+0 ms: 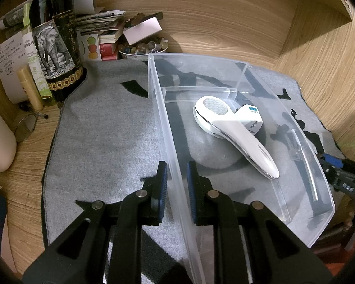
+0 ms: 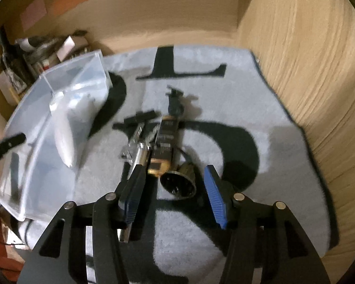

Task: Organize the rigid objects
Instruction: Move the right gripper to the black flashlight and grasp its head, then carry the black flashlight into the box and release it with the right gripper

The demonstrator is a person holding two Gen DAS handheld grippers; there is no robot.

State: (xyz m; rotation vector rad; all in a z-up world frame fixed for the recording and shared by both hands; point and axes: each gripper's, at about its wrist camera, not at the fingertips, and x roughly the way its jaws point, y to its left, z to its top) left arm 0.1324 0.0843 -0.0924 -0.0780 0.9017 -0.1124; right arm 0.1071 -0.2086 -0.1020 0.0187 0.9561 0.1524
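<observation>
we find the left gripper (image 1: 176, 179) closed down on the near side wall of the clear plastic bin (image 1: 319, 165), one blue pad on the outside of the wall and one on the inside, the gap between them narrow and filled by the wall. the bin rests on a grey mat (image 1: 101, 142) with large black letters, which covers a wooden desk (image 1: 319, 59). inside the bin, in its large compartment, a white handheld device (image 1: 227, 127) lies on its side with its round head toward the inner divider and its handle pointing toward the near end. a small white plug adapter (image 1: 251, 116) lies touching the device, just behind its neck.

the right gripper (image 2: 175, 189) hovers above the mat with its fingers apart and nothing between the pads. just ahead of it, outside the bin, a small pile of objects lies on the mat: an orange and black tool (image 2: 164, 142), a clear plastic piece (image 2: 134, 142) against its left side, a dark round metal part (image 2: 177, 182) at its near end, and a small black piece (image 2: 175, 99) beyond. this view is blurred, so we cannot identify these items further.

at the far left corner of the desk stand a dark bottle (image 1: 54, 37) with an elephant label, a stack of papers (image 1: 99, 23) and a bowl of stones (image 1: 142, 47)
</observation>
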